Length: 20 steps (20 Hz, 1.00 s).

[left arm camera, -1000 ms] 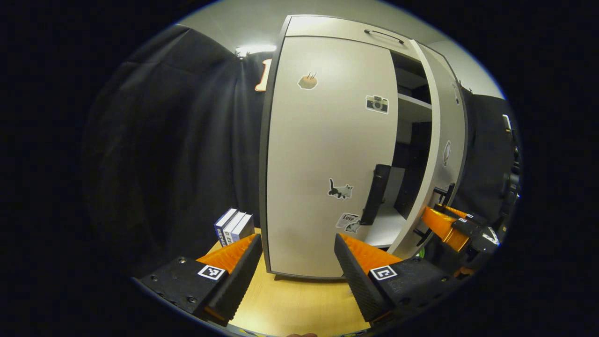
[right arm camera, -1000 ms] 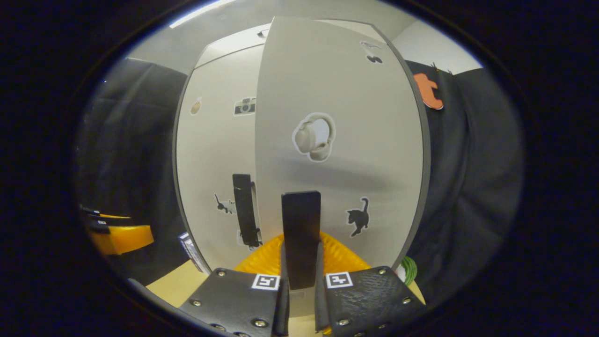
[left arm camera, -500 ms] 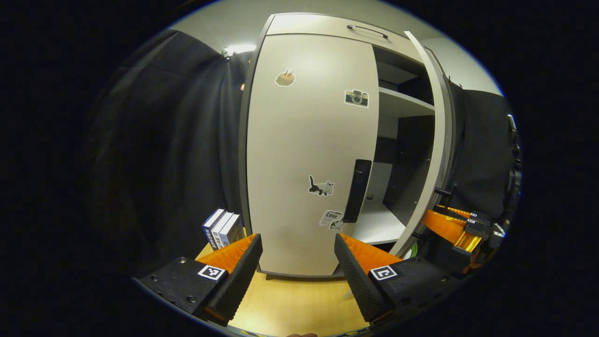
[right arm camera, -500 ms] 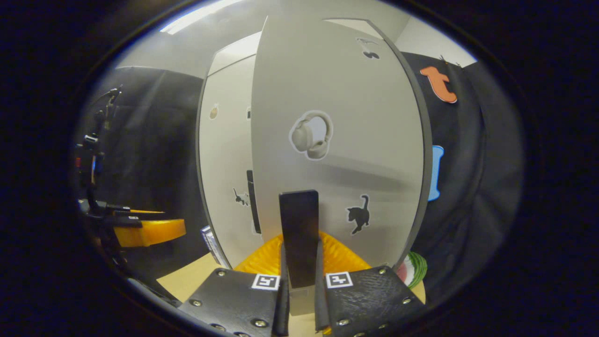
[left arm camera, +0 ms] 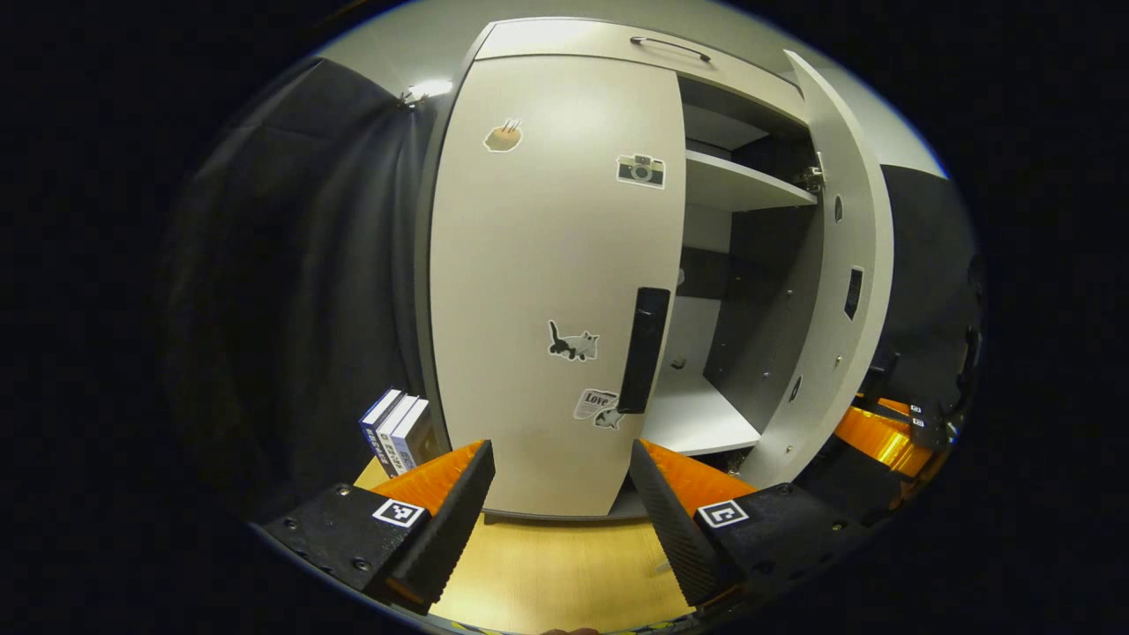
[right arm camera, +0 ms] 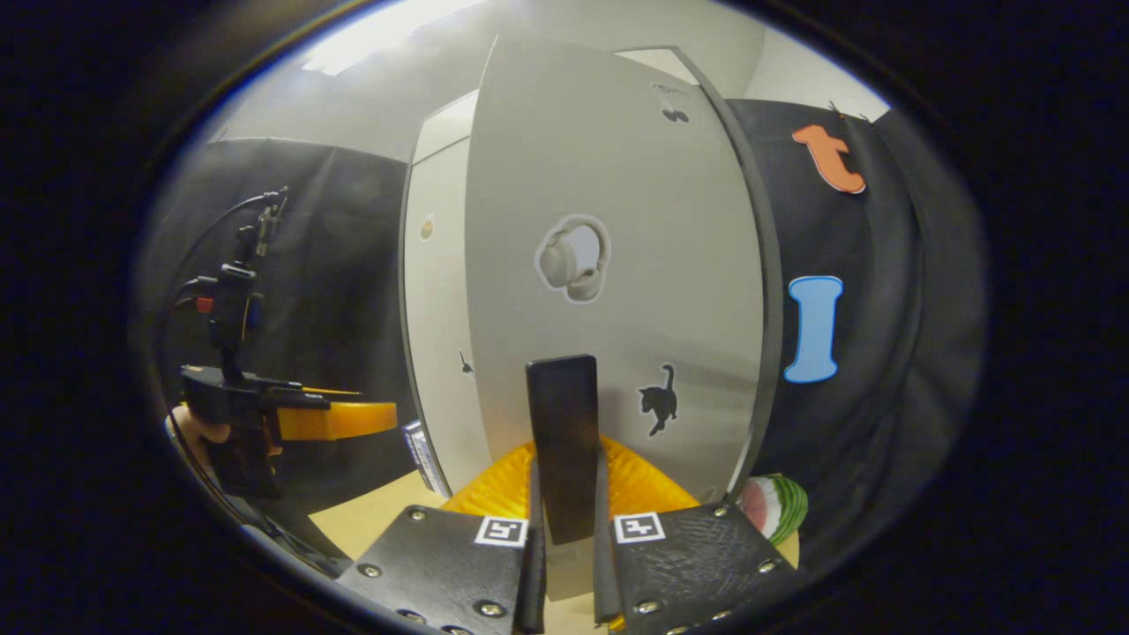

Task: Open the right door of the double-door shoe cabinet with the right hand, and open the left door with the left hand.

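Cabinet [left arm camera: 564,35] stands on the wood table [left arm camera: 564,573], dead ahead in my left gripper view. Right door [left arm camera: 838,291] is swung well open, inner face toward me, hinge at the top shelf [left arm camera: 741,181]; I see the lower shelf [left arm camera: 697,423] inside too. Left door [left arm camera: 556,282] is flush shut, its black handle [left arm camera: 644,350] at the inner edge, untouched.

Right gripper [right arm camera: 564,494]: both fingers pinch the right door's handle [right arm camera: 564,441], which stands upright between them. Door's outer face [right arm camera: 609,265] with headphone sticker [right arm camera: 573,262] and cat sticker [right arm camera: 659,401] is straight in front.

Left gripper [left arm camera: 560,481]: jaws spread wide, holding nothing, short of the left door and apart from it, handle up and right of centre. From my right gripper view I see it off to the left [right arm camera: 353,421], a hand [right arm camera: 198,428] on its grip.

Books [left arm camera: 395,429] stand just left of the cabinet. A green-rimmed round thing [right arm camera: 776,507] sits by the right door's lower edge; can't tell what it is.
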{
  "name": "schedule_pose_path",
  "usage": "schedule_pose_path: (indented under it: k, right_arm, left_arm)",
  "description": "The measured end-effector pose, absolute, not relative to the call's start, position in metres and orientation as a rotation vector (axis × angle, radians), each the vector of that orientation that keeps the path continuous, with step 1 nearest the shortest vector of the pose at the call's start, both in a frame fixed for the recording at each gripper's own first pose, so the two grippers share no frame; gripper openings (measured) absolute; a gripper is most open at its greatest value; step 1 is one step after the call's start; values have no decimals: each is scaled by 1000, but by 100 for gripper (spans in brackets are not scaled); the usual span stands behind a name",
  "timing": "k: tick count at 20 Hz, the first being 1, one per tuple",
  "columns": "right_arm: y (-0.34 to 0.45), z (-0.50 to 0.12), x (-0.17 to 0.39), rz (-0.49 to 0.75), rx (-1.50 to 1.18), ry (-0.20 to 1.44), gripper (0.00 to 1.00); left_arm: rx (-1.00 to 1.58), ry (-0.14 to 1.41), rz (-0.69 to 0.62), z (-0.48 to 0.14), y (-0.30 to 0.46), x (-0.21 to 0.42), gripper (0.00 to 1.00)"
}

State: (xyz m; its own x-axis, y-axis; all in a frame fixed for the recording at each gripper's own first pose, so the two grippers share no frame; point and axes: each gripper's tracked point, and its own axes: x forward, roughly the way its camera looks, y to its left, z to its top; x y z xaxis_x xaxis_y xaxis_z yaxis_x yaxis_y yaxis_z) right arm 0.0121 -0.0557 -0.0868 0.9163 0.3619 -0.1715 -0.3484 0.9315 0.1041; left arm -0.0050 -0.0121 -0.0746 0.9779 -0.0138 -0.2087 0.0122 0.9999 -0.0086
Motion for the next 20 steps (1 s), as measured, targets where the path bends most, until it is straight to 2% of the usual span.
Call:
schedule_pose_path:
  k: [5, 20]
  right_arm:
    - [-78, -84, -2, 307, 82, 186, 21]
    - [-135, -81, -25, -16, 163, 152, 20]
  left_arm:
    - [0, 222, -45, -80, -26, -5, 97]
    - [-15, 242, -156, -87, -70, -19, 96]
